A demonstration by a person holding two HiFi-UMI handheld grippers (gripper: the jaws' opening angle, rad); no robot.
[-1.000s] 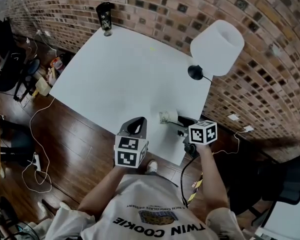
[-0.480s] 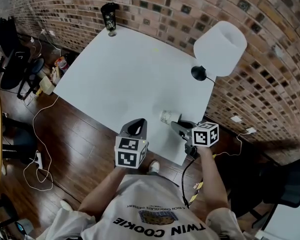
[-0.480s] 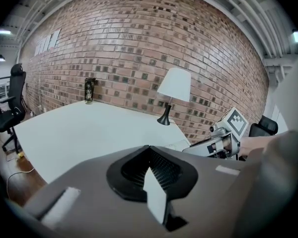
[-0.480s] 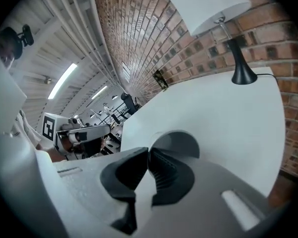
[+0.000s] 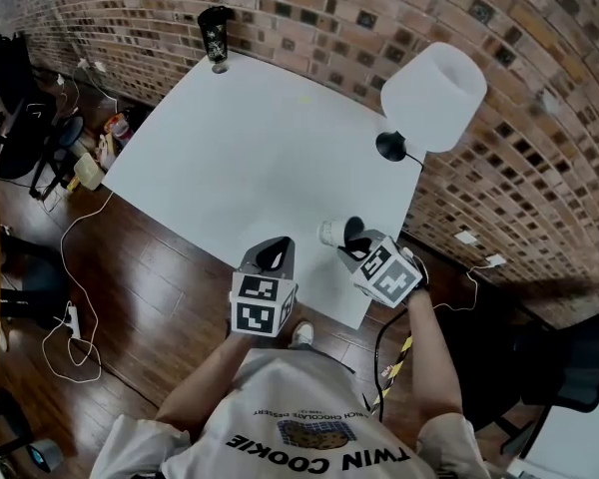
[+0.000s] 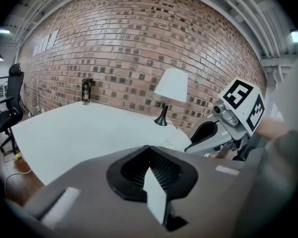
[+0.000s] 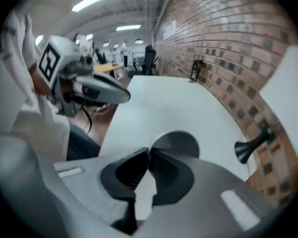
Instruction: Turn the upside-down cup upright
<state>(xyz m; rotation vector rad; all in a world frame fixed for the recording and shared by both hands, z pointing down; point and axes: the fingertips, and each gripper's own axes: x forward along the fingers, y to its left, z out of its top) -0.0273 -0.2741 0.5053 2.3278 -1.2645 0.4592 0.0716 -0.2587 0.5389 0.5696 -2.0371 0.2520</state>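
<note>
Hidden in head view: the right gripper [image 5: 352, 238] covers one end of the cup [image 5: 329, 233]; only the pale end that points toward the table's left shows.
Hidden in right gripper view: just a grey round arc of the cup rises past the jaw tips; the jaws block the rest.
Hard to make out: whether the pale end is mouth or base, and whether the cup touches the table [image 5: 240, 138] or hangs just over it.
Left gripper view: the cup cannot be picked out; the right gripper's body stands at the picture's right.
Cup, place: lying on its side, near the table's right edge, toward the near right corner.
Cup and right jaws: the cup's near edge sits right at the tips, its body reaching away from them.
Right jaws: clenched almost shut, apparently nipping the cup's thin wall.
Right gripper, pose: pointing steeply down, its marker cube turned aslant.
Left gripper [image 5: 271, 254]: over the table's near edge, just left of the cup and apart from it.
Left jaws: clenched together, with only bare table beyond them.
Lamp [image 5: 431, 96]: at the far right corner, its white shade cutting off part of the brick wall [image 5: 379, 8].
Dark tumbler [image 5: 214, 36]: upright at the far left corner, well apart from the cup.
</note>
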